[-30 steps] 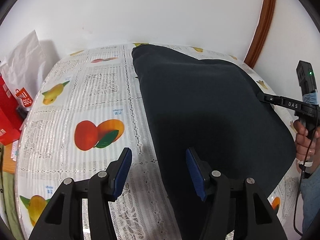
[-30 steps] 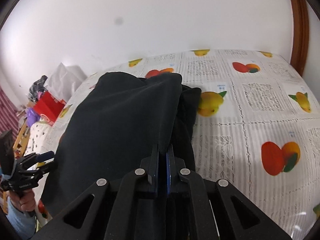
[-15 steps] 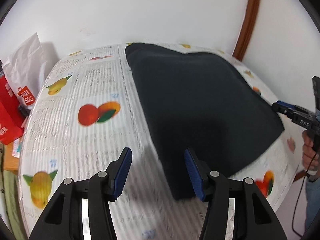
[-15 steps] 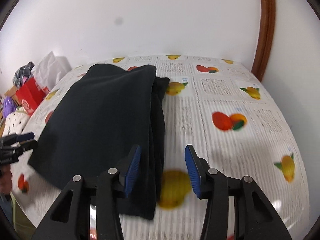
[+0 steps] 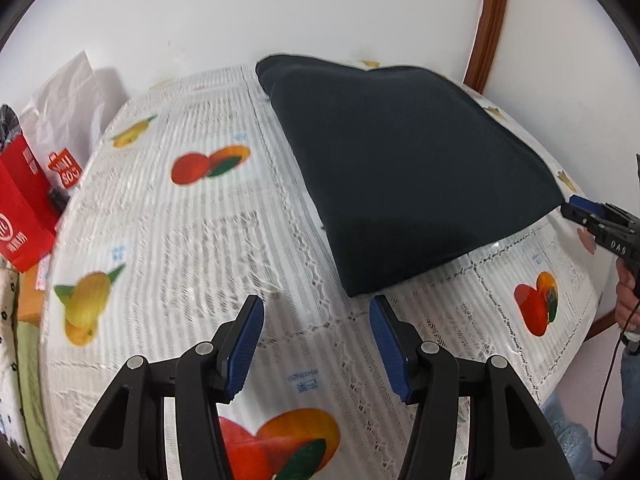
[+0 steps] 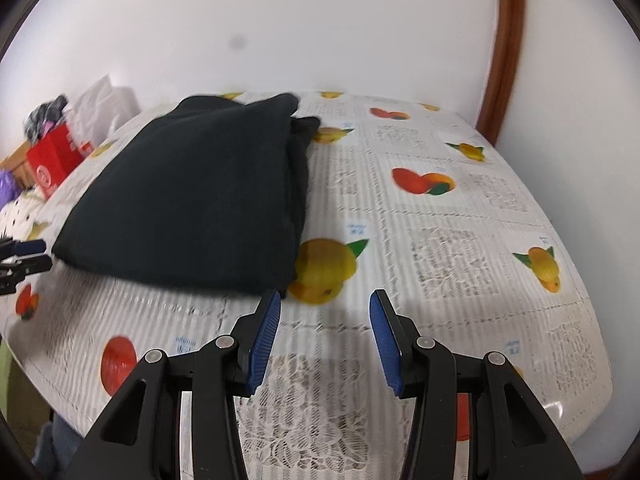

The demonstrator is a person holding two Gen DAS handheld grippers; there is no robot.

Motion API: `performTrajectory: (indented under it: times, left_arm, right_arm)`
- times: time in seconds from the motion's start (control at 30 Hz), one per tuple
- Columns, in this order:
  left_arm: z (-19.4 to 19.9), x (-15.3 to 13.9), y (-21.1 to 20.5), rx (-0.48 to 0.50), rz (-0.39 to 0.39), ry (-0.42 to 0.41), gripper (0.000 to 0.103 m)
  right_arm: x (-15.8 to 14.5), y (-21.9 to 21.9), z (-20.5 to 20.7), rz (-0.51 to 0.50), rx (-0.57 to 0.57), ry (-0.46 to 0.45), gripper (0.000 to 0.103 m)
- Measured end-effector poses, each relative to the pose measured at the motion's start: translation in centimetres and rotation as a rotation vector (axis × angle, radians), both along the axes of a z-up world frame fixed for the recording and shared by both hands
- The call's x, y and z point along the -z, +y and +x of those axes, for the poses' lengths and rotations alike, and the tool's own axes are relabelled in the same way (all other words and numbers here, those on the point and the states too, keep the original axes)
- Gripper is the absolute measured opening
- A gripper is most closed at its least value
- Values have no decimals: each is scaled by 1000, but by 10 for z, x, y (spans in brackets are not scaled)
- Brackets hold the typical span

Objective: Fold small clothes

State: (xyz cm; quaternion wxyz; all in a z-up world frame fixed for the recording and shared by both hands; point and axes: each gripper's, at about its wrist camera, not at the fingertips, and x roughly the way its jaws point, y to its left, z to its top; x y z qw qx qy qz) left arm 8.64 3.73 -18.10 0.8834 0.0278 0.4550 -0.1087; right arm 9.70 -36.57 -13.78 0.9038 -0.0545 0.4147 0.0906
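The dark garment (image 5: 404,164) is seen lying folded flat on the fruit-print tablecloth (image 5: 224,240), toward the far side of the table, near the white wall (image 5: 280,8). In the right wrist view the same garment (image 6: 192,196) is shown as a neat slab with a second layer of fabric peeking out along its right edge, next to a printed yellow fruit (image 6: 326,266).

The left gripper (image 5: 316,348) is held above the cloth with its blue pads (image 5: 244,344) spread wide apart, and nothing is caught between them. The near corner of the garment is seen just beyond the tips, clear of both fingers.

The right gripper (image 6: 324,340) is likewise held wide apart over bare tablecloth, and nothing is gripped; the garment's near corner is seen just past its left pad (image 6: 264,340), not touched by it. From the left wrist view this gripper (image 5: 592,220) is picked up at the right edge, just beside the garment's right corner; whether contact is made there cannot be told.

A red paper bag (image 5: 24,208) and a white bag (image 5: 68,104) are seen off the table's left edge, and a brown wooden trim (image 6: 506,40) is seen running up the wall on the right.
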Motion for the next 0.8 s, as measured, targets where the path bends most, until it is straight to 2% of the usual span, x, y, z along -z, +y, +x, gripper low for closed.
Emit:
performTrajectory:
  times: [0.17, 0.27, 0.33, 0.43, 0.7, 0.8]
  left_arm:
    - [13, 8, -11, 1, -25, 4, 52]
    - [18, 8, -19, 23, -17, -11, 44]
    - [23, 8, -23, 31, -8, -22, 41]
    - [31, 9, -24, 33, -12, -29, 41]
    - [61, 11, -16, -14, -42, -11, 41]
    - [61, 10, -15, -11, -34, 6, 43]
  right_arm:
    - [19, 20, 14, -11, -31, 20, 46]
    - [25, 31, 25, -12, -27, 18, 45]
    - [26, 36, 32, -8, -25, 10, 41]
    - [25, 40, 39, 0, -28, 8, 34]
    - [29, 38, 71, 88, 28, 45, 34]
    - [26, 37, 73, 95, 16, 58, 34]
